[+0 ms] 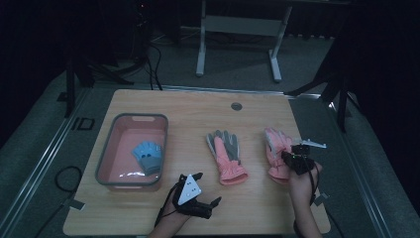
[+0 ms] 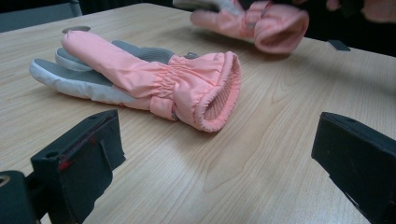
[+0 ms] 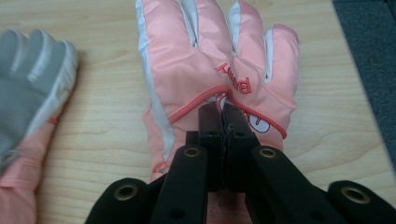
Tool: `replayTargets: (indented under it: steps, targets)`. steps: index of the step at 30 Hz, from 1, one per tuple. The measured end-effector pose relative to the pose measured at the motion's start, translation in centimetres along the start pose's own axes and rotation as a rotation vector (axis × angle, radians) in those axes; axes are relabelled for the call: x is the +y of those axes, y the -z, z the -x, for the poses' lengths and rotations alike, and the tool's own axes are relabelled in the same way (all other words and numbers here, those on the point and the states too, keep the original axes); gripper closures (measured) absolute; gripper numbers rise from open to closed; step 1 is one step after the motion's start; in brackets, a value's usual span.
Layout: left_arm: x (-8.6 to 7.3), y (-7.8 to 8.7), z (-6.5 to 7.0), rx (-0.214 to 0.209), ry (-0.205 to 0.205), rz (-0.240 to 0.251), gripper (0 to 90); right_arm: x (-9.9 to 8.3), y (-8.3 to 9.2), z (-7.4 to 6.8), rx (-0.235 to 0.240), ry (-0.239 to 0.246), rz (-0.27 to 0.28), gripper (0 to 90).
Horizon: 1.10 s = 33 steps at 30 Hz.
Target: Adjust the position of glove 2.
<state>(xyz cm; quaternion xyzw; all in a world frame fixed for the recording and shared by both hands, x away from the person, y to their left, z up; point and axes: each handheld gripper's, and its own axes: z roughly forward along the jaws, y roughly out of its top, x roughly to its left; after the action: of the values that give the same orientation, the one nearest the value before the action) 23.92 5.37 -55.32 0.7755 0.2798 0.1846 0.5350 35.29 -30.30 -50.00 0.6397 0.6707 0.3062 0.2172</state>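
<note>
Two pink winter gloves lie on the wooden table [image 1: 188, 119]. The middle glove [image 1: 225, 156] [image 2: 154, 74] rests palm up, grey side showing, cuff toward me; its fingers appear at the left of the right gripper view [image 3: 32, 84]. The right glove [image 1: 275, 146] [image 3: 210, 60] lies back up, with a red logo. My right gripper [image 1: 293, 156] [image 3: 223, 109] is shut, its tips pinching the fabric on the back of this glove. My left gripper [image 1: 208, 188] stands open near the front edge, its jaws wide apart and empty, pointing at the middle glove's cuff.
A grey-rimmed pink bin [image 1: 106, 148] stands at the left of the table with a blue glove [image 1: 147, 154] inside. A round cable hole [image 1: 236, 106] sits near the far edge. Carpet and a white desk frame [image 1: 200, 49] lie beyond the table.
</note>
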Motion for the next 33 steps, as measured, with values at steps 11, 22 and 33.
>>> replayTargets:
  steps: [11,22,33]
  targets:
    - [-0.2,-0.1,0.0,-0.004,-0.001,-0.013,2.2,-1.5,-2.0,-0.4,-0.003,0.027,0.0,82.4]
    - [-0.2,-0.1,0.0,-0.012,0.001,-0.015,2.1,0.3,0.6,1.2,0.169,0.228,0.06,63.2]
    - [-0.3,0.1,0.1,-0.003,0.008,-0.017,2.2,1.2,2.1,4.1,0.267,0.439,0.102,60.9]
